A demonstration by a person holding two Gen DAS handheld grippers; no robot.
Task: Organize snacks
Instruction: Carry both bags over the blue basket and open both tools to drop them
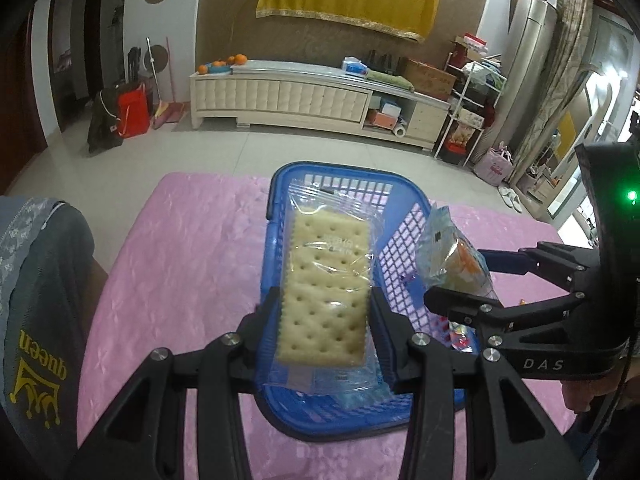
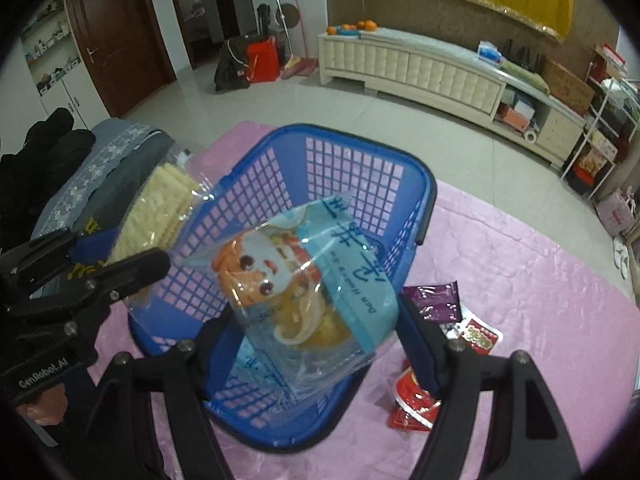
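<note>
Your left gripper point(image 1: 326, 312) is clamped on the wrapped cracker pack point(image 1: 326, 280) and your right gripper point(image 2: 316, 332) on the clear noodle snack bag point(image 2: 304, 280), both hanging over the blue basket point(image 2: 424, 184) on the pink cloth point(image 1: 180, 240); lower each past the rim, then let go. Red and purple packets point(image 2: 436, 300) lie outside the basket's right wall, and a folded grey garment point(image 1: 44, 264) sits on the left edge.

A home living room: long cream TV cabinet point(image 1: 320, 96), tiled floor point(image 1: 224, 152), wooden door point(image 2: 116, 36)
</note>
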